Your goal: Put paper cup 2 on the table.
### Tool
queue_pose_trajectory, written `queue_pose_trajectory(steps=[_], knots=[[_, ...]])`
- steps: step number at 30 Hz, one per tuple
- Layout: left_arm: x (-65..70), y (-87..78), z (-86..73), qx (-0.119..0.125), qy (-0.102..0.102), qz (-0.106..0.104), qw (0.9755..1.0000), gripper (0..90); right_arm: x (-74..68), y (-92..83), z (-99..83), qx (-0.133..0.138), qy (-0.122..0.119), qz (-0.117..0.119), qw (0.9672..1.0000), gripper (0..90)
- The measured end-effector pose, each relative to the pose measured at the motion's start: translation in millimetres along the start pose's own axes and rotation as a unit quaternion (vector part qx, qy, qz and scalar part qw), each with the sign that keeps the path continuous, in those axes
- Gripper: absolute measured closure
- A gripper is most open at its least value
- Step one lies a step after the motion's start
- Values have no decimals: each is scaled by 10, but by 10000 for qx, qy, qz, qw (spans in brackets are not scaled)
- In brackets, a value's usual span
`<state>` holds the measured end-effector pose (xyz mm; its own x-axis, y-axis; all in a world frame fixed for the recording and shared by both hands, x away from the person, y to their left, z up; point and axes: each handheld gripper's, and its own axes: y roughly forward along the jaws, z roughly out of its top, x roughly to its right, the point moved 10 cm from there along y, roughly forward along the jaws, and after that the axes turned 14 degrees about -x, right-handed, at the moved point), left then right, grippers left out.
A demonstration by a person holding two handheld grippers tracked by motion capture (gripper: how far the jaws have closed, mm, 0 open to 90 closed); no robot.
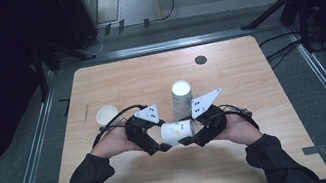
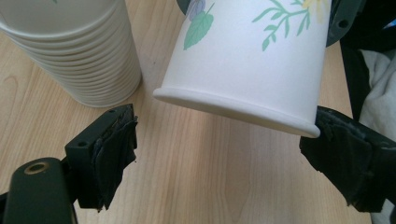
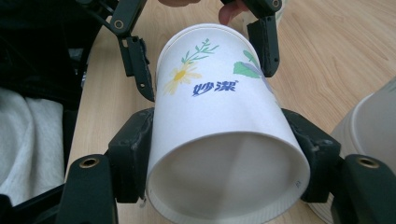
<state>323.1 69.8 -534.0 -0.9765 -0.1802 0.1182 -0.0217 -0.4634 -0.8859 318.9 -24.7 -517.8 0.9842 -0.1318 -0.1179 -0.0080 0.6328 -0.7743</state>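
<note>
A white paper cup (image 1: 177, 132) printed with flowers and blue writing lies sideways in the air just above the wooden table (image 1: 175, 170), between my two grippers. My right gripper (image 1: 189, 130) is shut on it, with a jaw pressed on either side of the cup (image 3: 219, 107) in the right gripper view (image 3: 219, 126). My left gripper (image 1: 161, 136) is open. In the left gripper view, its jaws (image 2: 224, 123) stand on either side of the cup's rolled rim (image 2: 238, 105), with a gap at the left pad (image 2: 114, 154).
A stack of nested white cups (image 1: 181, 97) stands upside down just behind the grippers, close beside the held cup (image 2: 74, 51). A single cup (image 1: 106, 114) stands mouth-up at the left. A black disc (image 1: 200, 59) sits near the far edge.
</note>
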Motion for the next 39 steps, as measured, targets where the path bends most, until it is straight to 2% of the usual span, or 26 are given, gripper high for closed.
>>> queue_pose_trajectory(steps=[2,3,9,14,18,21,27,29,31,34,36,37,39], knots=[[10,-11,13,164,13,15,9999,111,-8,-1,9,17,0,21,10000,335],[29,-17,25,277,-17,-117,9995,111,-13,-3,17,39,-7,23,10000,335],[65,-9,74,603,-95,-334,9976,113,-42,-11,53,112,-49,109,9999,335],[111,-19,138,941,-103,-531,9941,131,-57,-19,82,179,-54,188,9996,335],[118,-20,129,948,-72,-521,9941,147,-72,-45,107,281,-41,290,9992,335],[111,-37,116,955,-26,-476,9943,216,-72,-41,105,265,-39,312,9992,336],[115,-49,103,884,45,-427,9952,240,-83,-25,110,246,-46,331,9991,339],[116,-65,100,856,61,-437,9954,244,-82,-30,116,244,-114,229,9994,337],[98,-88,93,810,64,-354,9961,246,-84,-30,124,245,-149,181,9994,323],[83,-140,72,744,43,-328,9967,247,-63,-26,111,209,-120,142,9996,293],[71,-192,67,797,-10,-328,9963,249,-51,-35,105,211,-98,111,9997,284],[64,-208,57,757,-17,-340,9965,250,-47,-41,102,218,-71,108,9997,283],[36,-245,31,634,8,-231,9977,249,-40,-48,96,219,-43,102,9997,278]])
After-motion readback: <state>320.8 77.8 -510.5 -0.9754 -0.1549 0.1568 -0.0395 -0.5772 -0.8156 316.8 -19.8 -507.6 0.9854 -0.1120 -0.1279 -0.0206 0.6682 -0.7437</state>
